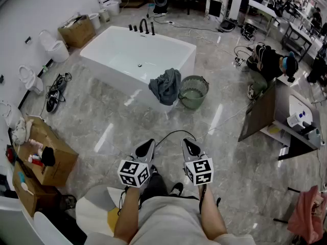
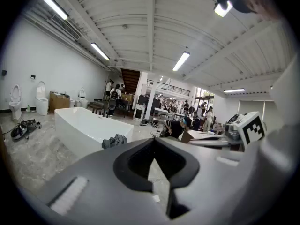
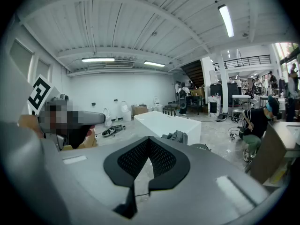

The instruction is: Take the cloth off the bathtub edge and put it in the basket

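Observation:
A grey-blue cloth (image 1: 166,86) hangs over the near corner of the white bathtub (image 1: 122,52). Right beside it on the floor stands a green basket (image 1: 193,91). Both grippers are held close to my body, well short of the tub. My left gripper (image 1: 145,148) is shut with nothing in it, and my right gripper (image 1: 191,147) is shut and empty too. In the left gripper view the cloth (image 2: 115,141) and tub (image 2: 84,128) lie ahead to the left. The right gripper view shows the cloth (image 3: 176,137) on the tub (image 3: 164,123) straight ahead.
Cardboard boxes (image 1: 43,154) with clutter stand at my left. Toilets (image 1: 53,45) line the left wall. A person (image 1: 271,63) crouches at the right near a brown table (image 1: 265,111). Cables (image 1: 173,132) run across the marble floor. A pink cloth (image 1: 309,213) hangs at the bottom right.

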A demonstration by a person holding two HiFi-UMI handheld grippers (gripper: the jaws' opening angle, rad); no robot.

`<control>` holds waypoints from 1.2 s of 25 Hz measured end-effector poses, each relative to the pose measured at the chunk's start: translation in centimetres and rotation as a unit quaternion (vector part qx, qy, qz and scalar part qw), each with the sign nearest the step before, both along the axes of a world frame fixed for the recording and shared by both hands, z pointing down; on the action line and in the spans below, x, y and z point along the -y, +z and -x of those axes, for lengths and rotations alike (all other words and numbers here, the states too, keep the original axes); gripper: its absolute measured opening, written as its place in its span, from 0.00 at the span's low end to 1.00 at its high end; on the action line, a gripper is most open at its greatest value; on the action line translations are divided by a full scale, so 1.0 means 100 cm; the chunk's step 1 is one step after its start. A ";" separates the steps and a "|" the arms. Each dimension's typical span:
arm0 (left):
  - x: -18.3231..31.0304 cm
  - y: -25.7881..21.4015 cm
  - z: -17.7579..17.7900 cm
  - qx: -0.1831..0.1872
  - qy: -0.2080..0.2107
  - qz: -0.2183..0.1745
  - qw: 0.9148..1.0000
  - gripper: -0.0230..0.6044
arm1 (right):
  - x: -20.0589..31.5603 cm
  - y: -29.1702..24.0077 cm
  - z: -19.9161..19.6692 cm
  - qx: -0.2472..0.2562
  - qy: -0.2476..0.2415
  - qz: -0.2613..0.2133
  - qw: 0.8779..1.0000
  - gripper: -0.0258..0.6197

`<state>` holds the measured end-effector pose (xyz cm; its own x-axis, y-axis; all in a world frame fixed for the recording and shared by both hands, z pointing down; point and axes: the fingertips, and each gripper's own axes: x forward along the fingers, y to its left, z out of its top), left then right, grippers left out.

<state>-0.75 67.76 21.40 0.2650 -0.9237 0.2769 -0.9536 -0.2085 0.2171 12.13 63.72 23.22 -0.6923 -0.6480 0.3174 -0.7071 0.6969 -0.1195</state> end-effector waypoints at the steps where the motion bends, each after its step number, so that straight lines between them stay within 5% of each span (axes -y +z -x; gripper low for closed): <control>1: 0.000 0.000 0.000 0.001 -0.001 0.000 1.000 0.13 | 0.000 0.000 -0.002 0.001 0.002 0.000 1.000 0.04; 7: 0.000 0.011 0.014 0.012 -0.024 0.023 0.999 0.13 | 0.008 0.004 -0.012 0.022 0.027 0.008 0.999 0.04; 13: 0.017 0.043 0.046 0.022 -0.079 0.122 0.989 0.13 | 0.023 0.020 -0.016 0.026 0.054 0.037 0.998 0.04; 20: 0.081 0.037 0.057 0.020 -0.003 0.039 0.999 0.13 | 0.075 0.041 0.010 0.015 0.067 0.060 0.996 0.04; 30: 0.206 0.062 0.145 -0.030 0.028 0.069 0.997 0.13 | 0.196 0.061 0.102 0.001 0.086 0.098 0.992 0.04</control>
